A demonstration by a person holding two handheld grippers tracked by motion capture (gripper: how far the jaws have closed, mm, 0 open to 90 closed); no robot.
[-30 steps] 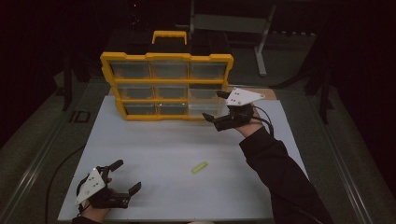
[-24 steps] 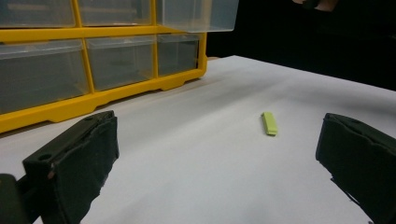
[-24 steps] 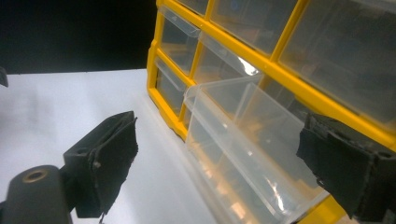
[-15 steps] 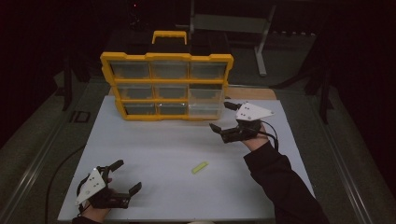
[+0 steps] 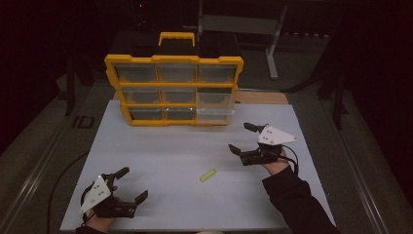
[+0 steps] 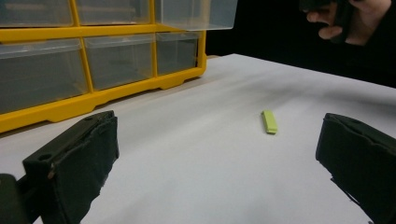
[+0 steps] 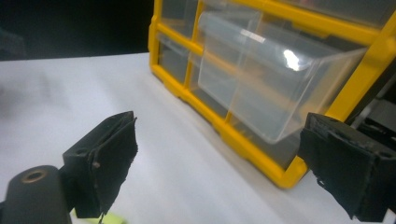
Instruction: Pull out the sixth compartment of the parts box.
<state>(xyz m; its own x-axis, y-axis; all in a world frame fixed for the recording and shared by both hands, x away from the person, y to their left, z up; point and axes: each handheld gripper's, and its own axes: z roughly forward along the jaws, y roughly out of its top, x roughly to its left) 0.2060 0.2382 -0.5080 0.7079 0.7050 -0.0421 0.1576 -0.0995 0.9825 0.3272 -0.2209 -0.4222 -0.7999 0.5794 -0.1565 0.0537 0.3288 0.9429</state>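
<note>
- One big yellow drawer box (image 5: 174, 90) stands at the far side of the white mat (image 5: 160, 151). Its bottom-right clear drawer (image 5: 214, 113) is pulled out a bit.
- Your right gripper (image 5: 243, 138) is near that drawer, jaws wide open, nothing in them.
- Your left gripper (image 5: 131, 184) sits at the near-left corner, also wide open & empty.
- Small green stick (image 5: 208, 175) lies flat on the mat, btw. both hands, apart from each.
- It's closer to your right gripper, I think: just down & left of it.
- Long side runs slanted, near-left to far-right, so grip it across the thin side.
</note>
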